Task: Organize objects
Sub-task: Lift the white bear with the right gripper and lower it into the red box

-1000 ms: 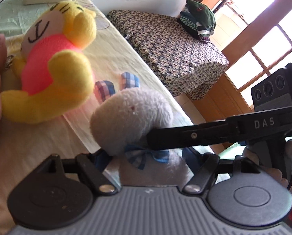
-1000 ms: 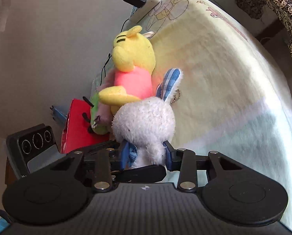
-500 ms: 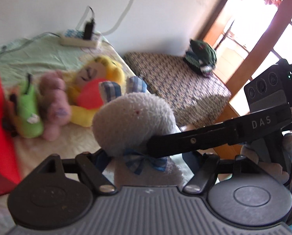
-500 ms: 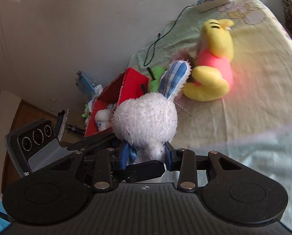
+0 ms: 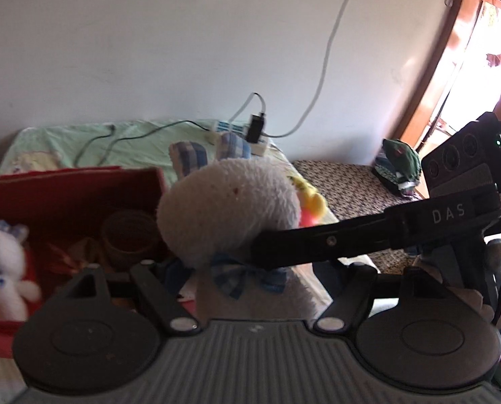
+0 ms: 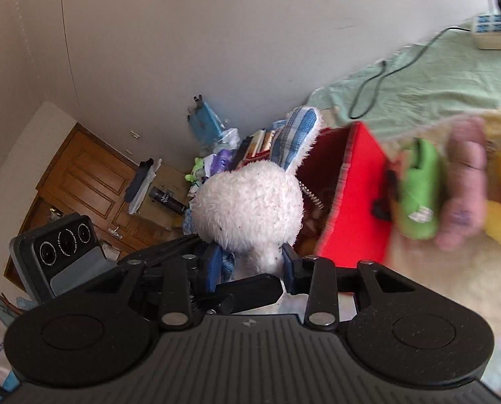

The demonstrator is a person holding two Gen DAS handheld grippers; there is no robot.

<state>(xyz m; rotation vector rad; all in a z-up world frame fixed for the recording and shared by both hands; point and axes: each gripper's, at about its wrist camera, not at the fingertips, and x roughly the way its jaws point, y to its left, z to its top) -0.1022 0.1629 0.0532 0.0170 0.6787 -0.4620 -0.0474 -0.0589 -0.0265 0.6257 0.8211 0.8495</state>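
Observation:
A white plush rabbit (image 5: 228, 208) with blue plaid ears and a bow hangs in the air, held from two sides. My left gripper (image 5: 247, 279) is shut on its body below the bow. My right gripper (image 6: 250, 266) is shut on its neck, with blue pads (image 6: 289, 267) pressing the fur. In the left wrist view the right gripper's black arm (image 5: 449, 215) reaches in from the right. The rabbit (image 6: 250, 205) hangs beside the open red box (image 6: 351, 208). That red box (image 5: 72, 181) holds a smaller white rabbit (image 5: 1, 262) and a brown cup (image 5: 129, 235).
Green (image 6: 418, 195), pink (image 6: 462, 185) and yellow (image 6: 499, 222) plush toys lie on the bed right of the box. A power strip (image 5: 250, 138) with cables sits by the wall. A patterned covered table (image 5: 351, 185) stands right; a wooden cabinet (image 6: 82, 175) and clutter are left.
Both grippers have carried the rabbit up and left, away from the yellow plush toy, to beside the red box. The box's inside has come into view.

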